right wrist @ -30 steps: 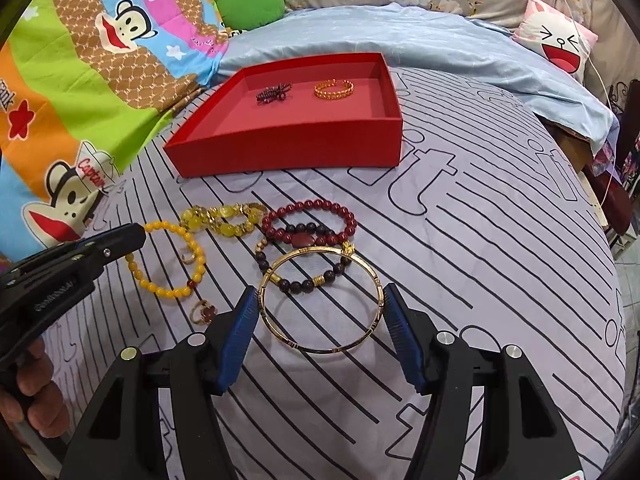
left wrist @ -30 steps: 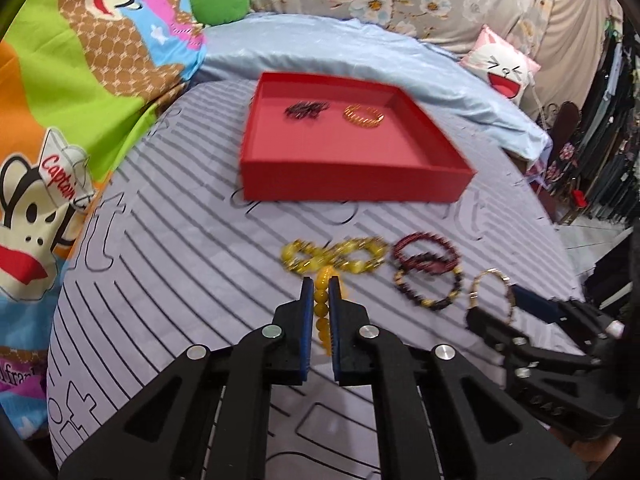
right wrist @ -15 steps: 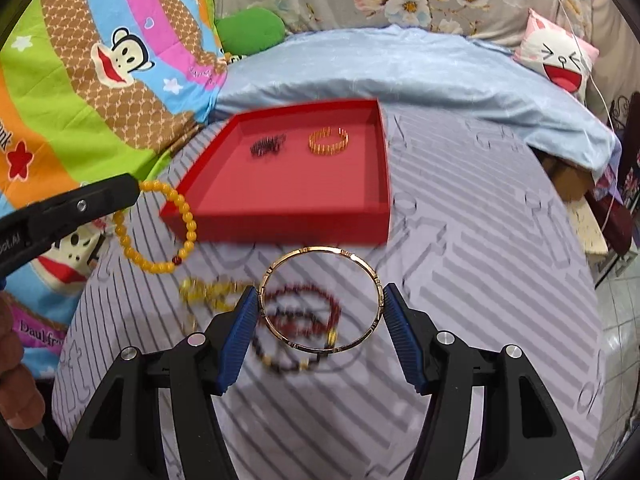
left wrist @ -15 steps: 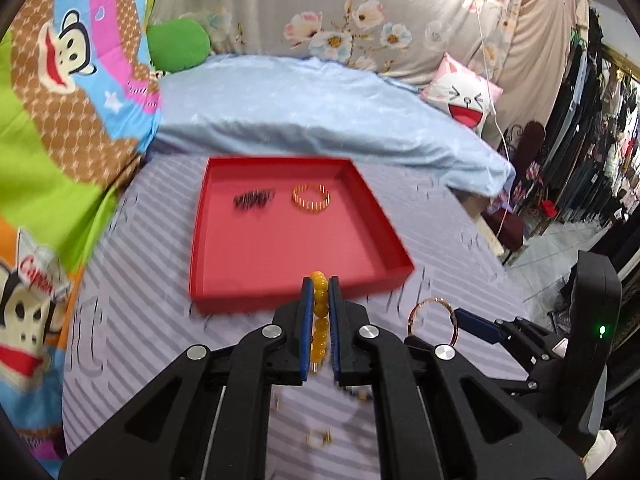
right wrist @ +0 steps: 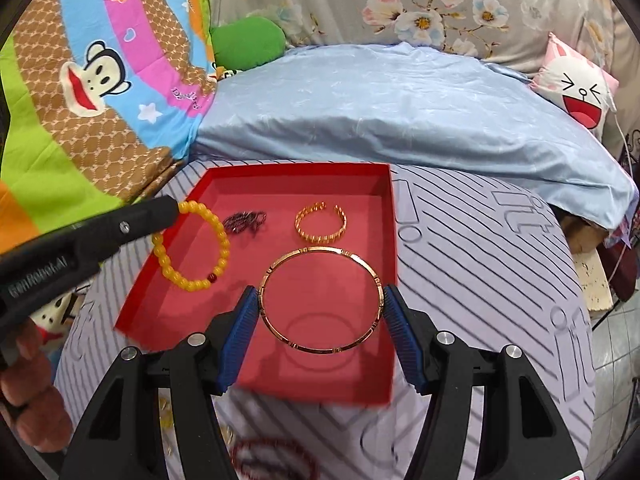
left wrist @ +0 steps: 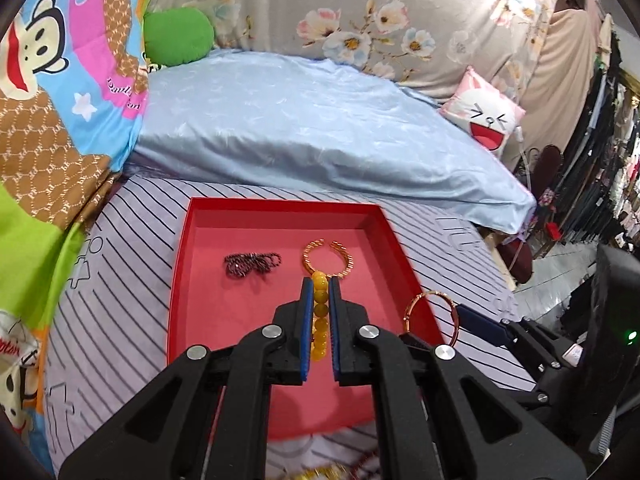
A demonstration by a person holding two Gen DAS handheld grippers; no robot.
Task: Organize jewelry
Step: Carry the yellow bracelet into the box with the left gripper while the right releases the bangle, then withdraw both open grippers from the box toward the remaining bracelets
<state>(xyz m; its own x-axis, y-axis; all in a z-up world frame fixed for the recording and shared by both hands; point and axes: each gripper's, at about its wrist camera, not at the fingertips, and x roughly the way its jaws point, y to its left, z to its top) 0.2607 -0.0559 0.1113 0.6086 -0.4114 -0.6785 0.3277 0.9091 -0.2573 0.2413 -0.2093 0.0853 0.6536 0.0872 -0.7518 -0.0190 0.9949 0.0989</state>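
A: The shallow cardboard tray (right wrist: 390,208) is bright red outside and a softer red inside; at its twelve o'clock lies a pale blue satin quilt (right wrist: 400,112).

B: The round beaded bracelet (right wrist: 192,248) is amber yellow with one dark red bead. The thin metal bangle (right wrist: 320,300) is rose gold.

A: The bedsheet (right wrist: 500,280) is lilac-grey with black stripes; at ten o'clock, a rainbow-banded cartoon-monkey blanket (right wrist: 92,76).

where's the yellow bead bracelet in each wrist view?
Left wrist: yellow bead bracelet seen edge-on at centre, pinched in the left gripper.
Right wrist: hangs as a full loop at left, over the tray's left edge.
Shared landmark: shallow red tray.
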